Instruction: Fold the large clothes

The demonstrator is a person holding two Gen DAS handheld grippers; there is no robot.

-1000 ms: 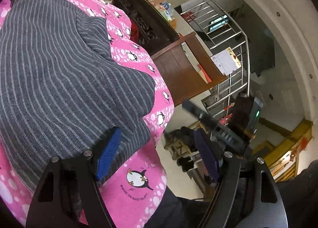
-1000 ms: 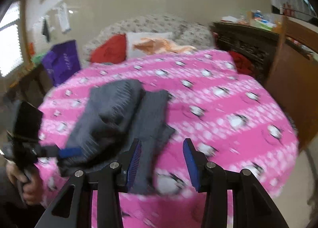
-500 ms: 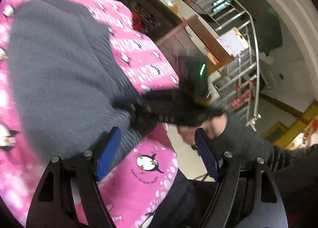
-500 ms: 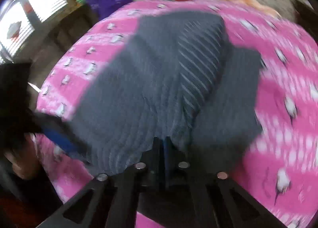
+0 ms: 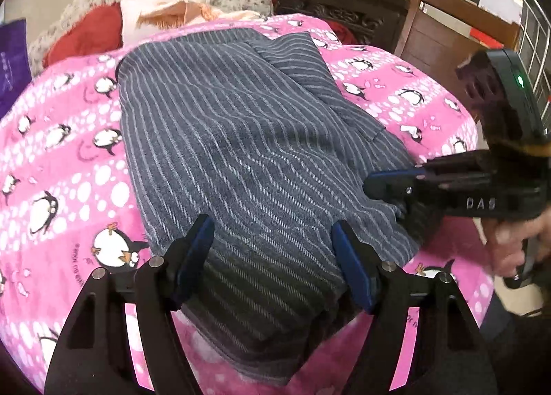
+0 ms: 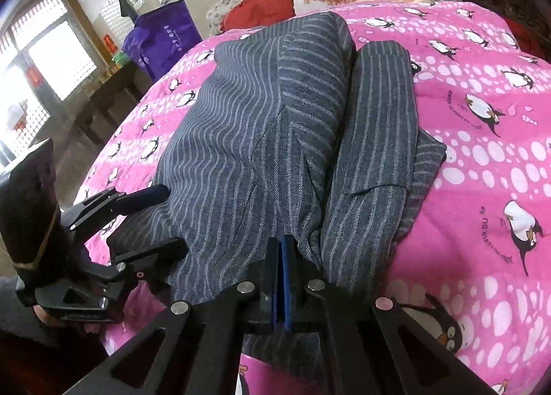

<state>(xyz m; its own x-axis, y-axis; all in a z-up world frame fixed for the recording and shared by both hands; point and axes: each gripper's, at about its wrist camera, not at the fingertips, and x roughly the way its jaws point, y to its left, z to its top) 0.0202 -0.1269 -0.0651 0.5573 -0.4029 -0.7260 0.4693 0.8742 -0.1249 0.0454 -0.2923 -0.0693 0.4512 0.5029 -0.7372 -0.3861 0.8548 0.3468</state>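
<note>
Left gripper open, jaws just narrowed, straddling near hem of striped garment spread on pink bed cover; could close on one layer only. Right gripper clamped shut on hem; could slip, skewing fold.

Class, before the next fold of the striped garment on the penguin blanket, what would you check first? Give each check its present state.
1. Right gripper shut on the garment's near edge: ok.
2. Left gripper gripping the striped garment: not ok, fingers open either side of the near hem.
3. Garment lying fully on the pink blanket: ok.
4. Cloth smooth: not ok, ridges and an overlapping flap.
5. Layers caught by the right gripper: cannot tell.
</note>
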